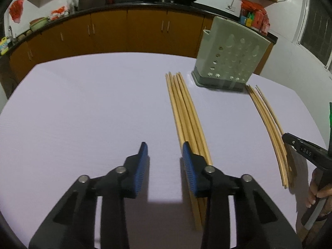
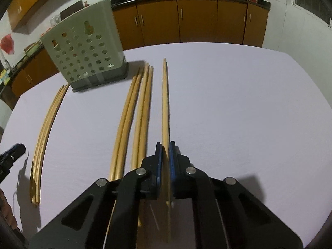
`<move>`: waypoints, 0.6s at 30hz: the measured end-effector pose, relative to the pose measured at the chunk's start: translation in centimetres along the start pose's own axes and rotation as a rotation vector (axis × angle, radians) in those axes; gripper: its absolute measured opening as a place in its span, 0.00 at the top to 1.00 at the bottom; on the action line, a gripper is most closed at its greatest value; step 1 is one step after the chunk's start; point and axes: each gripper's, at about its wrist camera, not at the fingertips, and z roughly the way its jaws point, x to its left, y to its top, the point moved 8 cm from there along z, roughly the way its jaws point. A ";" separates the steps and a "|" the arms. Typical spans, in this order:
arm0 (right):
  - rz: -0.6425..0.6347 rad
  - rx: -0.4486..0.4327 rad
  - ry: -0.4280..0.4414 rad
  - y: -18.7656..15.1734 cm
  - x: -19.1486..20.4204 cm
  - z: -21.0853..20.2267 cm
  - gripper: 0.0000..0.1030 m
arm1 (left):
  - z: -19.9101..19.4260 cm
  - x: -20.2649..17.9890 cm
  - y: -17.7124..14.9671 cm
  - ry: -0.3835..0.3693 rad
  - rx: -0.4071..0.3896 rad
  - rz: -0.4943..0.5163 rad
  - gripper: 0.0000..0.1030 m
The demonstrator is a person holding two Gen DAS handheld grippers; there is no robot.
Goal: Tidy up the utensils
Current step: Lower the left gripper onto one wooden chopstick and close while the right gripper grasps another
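Wooden chopstick [image 2: 165,103], centre frame, is clamped between the right gripper's [image 2: 164,147] blue pads and should be kept level until tipped into the holder [image 2: 83,47] upper left, while the left gripper [image 1: 165,148] hangs released beside its pile [image 1: 186,114].

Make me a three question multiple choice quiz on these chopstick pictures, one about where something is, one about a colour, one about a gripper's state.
1. Where is the holder?
A. at the table's far side, beyond the chopsticks
B. in the left gripper
C. on the counter

2. What colour are the gripper pads?
A. red
B. blue
C. white

3. What is the right gripper doing?
A. open over bare table
B. shut on one chopstick
C. shut on the holder

Answers: 1 A, it stands on the table past the chopstick tips. 2 B, both views show blue pads. 3 B, the pads press a single stick, while the left gripper is open.
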 end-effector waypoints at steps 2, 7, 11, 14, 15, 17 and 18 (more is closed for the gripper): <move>0.028 -0.007 -0.017 0.3 -1.1 -0.1 0.92 | 0.4 -0.2 0.0 -0.014 0.012 0.001 0.75; 0.031 -0.017 -0.018 0.3 -1.7 -0.6 0.92 | 0.9 -0.7 -0.3 -0.036 0.038 0.013 0.82; 0.025 -0.025 -0.023 0.1 -1.9 -0.8 0.92 | 1.0 -0.9 -0.5 -0.051 0.051 0.016 0.83; 0.021 -0.027 -0.025 0.2 -1.9 -0.7 0.92 | 1.0 -1.2 -0.6 -0.058 0.060 0.027 0.86; 0.019 -0.028 -0.026 0.1 -2.0 -0.8 0.92 | 1.3 -1.4 -0.6 -0.061 0.061 0.031 0.87; 0.013 -0.029 -0.029 0.3 -1.8 -0.4 0.92 | 1.6 -1.6 -0.5 -0.042 0.060 0.044 0.87; 0.010 -0.030 -0.030 0.3 -1.8 -0.4 0.92 | 1.6 -1.6 -0.5 -0.035 0.062 0.048 0.87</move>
